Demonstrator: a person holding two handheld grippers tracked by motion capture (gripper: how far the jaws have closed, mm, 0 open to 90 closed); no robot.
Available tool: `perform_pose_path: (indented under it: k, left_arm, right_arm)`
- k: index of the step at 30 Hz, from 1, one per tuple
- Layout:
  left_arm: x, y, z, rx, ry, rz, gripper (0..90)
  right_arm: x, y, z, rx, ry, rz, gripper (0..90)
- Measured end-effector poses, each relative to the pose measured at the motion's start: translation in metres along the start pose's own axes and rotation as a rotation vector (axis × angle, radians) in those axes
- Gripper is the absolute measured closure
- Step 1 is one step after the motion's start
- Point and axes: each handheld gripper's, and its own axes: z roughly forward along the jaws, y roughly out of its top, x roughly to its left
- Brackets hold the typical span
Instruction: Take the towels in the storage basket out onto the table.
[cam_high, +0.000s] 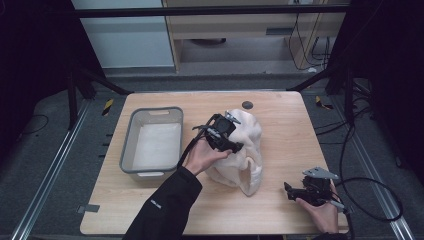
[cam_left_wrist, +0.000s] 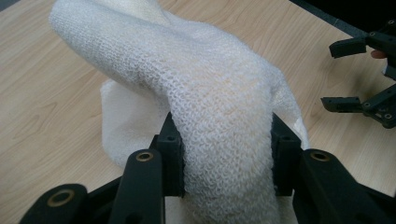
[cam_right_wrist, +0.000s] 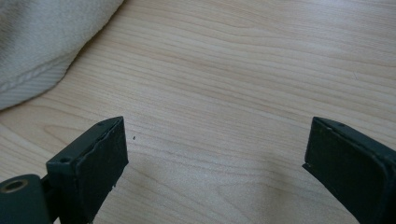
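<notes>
A cream knitted towel (cam_high: 245, 150) lies bunched in the middle of the wooden table (cam_high: 280, 210). My left gripper (cam_high: 225, 131) is over its left part, jaws shut on a thick fold of the towel (cam_left_wrist: 219, 140), which is lifted off the wood. My right gripper (cam_high: 295, 190) rests low near the table's front right corner, jaws wide open with bare wood between them (cam_right_wrist: 215, 154). A hemmed edge of the towel (cam_right_wrist: 42, 51) shows at the upper left of the right gripper view. The open right gripper (cam_left_wrist: 362, 74) also appears at the right edge of the left gripper view.
A grey plastic bin (cam_high: 131, 145) stands on the left part of the table, its white floor bare. A small dark round disc (cam_high: 247, 105) sits near the table's far edge. Black cables (cam_high: 370, 190) trail off the right side.
</notes>
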Motion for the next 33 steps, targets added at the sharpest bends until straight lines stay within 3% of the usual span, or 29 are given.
perform_pose_path:
  k: [8,18,29,33]
  left_arm:
    - [0.003,-0.009,0.017,0.024,0.001,-0.023,55.6]
    - [0.001,-0.02,0.035,0.047,0.017,-0.022,52.9]
    - [0.002,-0.031,0.049,0.048,0.027,-0.027,48.7]
    - [0.003,-0.036,0.05,0.027,0.019,-0.03,42.3]
  right_arm:
    - [0.0,0.0,0.0,0.002,0.0,0.003,5.9]
    - [0.0,0.0,0.0,0.003,-0.003,0.0,5.8]
    - [0.0,0.0,0.001,0.005,-0.005,-0.005,5.8]
    - [0.0,0.0,0.001,0.006,-0.006,-0.006,5.8]
